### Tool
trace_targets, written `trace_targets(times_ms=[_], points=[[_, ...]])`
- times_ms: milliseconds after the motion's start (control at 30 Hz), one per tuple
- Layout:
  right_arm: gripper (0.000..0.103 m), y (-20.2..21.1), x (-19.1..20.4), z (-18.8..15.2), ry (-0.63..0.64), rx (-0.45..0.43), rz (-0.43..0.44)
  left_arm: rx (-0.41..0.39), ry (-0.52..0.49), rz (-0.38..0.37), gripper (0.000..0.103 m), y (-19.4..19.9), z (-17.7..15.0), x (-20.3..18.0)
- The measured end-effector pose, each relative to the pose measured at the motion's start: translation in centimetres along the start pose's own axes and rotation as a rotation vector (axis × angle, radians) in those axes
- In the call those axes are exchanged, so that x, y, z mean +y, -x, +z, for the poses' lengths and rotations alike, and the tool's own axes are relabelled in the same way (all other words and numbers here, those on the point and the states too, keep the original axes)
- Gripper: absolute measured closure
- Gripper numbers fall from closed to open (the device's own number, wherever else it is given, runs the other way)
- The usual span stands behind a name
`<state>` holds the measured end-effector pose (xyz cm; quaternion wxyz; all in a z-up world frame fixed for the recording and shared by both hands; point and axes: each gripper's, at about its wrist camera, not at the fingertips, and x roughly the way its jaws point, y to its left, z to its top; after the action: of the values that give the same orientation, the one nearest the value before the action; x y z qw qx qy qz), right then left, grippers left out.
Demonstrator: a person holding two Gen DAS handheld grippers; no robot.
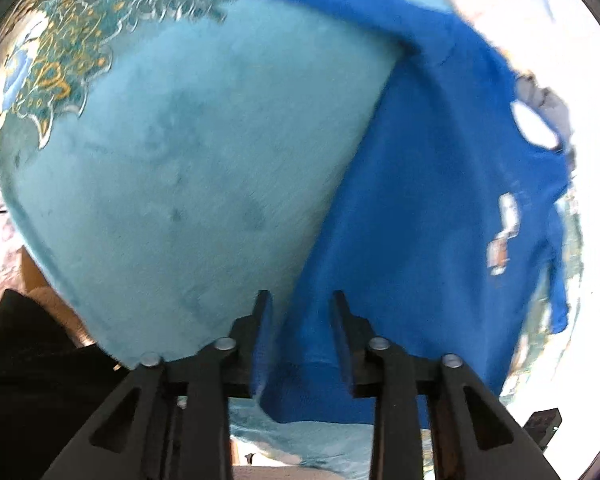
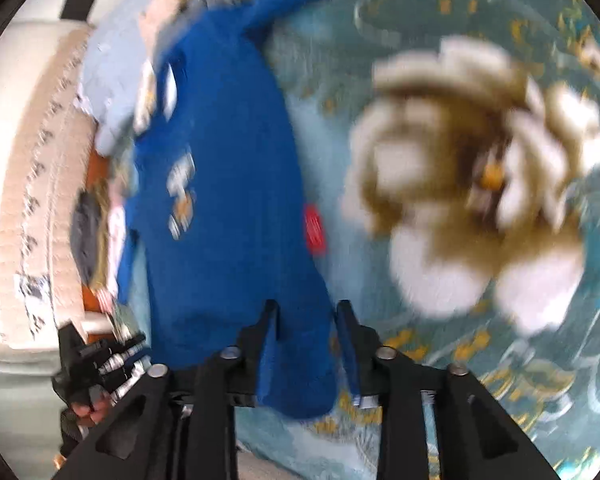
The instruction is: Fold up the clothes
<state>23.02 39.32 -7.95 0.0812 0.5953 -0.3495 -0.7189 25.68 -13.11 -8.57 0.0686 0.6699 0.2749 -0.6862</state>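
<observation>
Here the blue garment (image 1: pixel 420 200) hangs stretched between the two grippers, lifted over a bed covered by a light teal bedspread (image 1: pixel 188 184). In the left wrist view the left gripper (image 1: pixel 300 304) has the cloth's hem running between its fingers (image 1: pixel 262 312), which stand a little apart with the fabric bunched in the gap; they look to be gripping it, though the exact contact is hidden by the folds. From there the garment runs up and away toward the far edge of the bed, with a small white and orange print (image 1: pixel 504 236) near its right side and a pale oval opening (image 1: pixel 534 126) higher up.

In the right wrist view, which is heavily blurred, the right gripper (image 2: pixel 308 312) likewise has a corner of the blue garment (image 2: pixel 228 200) between its fingers (image 2: pixel 346 320), the cloth draped over the inner faces of both and dropping below them. A red tag (image 2: pixel 314 230) sits on the garment's right edge, and the same white print (image 2: pixel 182 196) shows on its left part. Beneath lies the bedspread's patterned end, teal with gold scrollwork and a large cream and brown flower (image 2: pixel 480 184). At the lower left of this view the other handheld device (image 2: pixel 96 364) appears, with fingertips of the hand (image 2: pixel 86 410) around its grip. A beige upholstered headboard (image 2: pixel 40 176) and a heap of other clothes (image 2: pixel 104 216) lie along the bed's left edge.
</observation>
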Motion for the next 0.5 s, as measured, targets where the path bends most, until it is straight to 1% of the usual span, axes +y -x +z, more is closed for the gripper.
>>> trace_targets(times_ms=[33, 167, 233, 267, 300, 333, 400, 500], points=[[0.066, 0.9, -0.2, 0.9, -0.002, -0.049, 0.006, -0.022, 0.002, -0.022, 0.070, 0.5, 0.0, 0.1], [0.062, 5.4, -2.3, 6.6, -0.098, -0.258, 0.056, -0.140, 0.033, -0.104, 0.070, 2.8, 0.2, 0.9], [0.061, 7.5, -3.6, 9.0, -0.152, -0.339, 0.057, -0.206, 0.071, -0.157, 0.069, 4.0, 0.3, 2.4], [0.061, 8.5, -4.2, 10.3, -0.177, -0.376, 0.052, -0.230, 0.091, -0.172, 0.069, 4.3, 3.1, 0.2], [0.060, 9.0, -4.6, 11.4, -0.200, -0.399, 0.029, -0.254, 0.114, -0.186, 0.069, 4.5, 5.1, -2.1], [0.059, 9.4, -4.9, 12.5, -0.220, -0.419, 0.011, -0.271, 0.136, -0.199, 0.069, 4.5, 4.8, -2.5], [0.059, 9.3, -4.5, 14.3, -0.226, -0.418, 0.029, -0.292, 0.175, -0.231, 0.069, 3.9, 5.1, -4.3], [0.059, 7.3, -1.2, 16.0, -0.156, -0.383, 0.070, -0.318, 0.207, -0.273, 0.068, 3.0, 7.0, -7.0]])
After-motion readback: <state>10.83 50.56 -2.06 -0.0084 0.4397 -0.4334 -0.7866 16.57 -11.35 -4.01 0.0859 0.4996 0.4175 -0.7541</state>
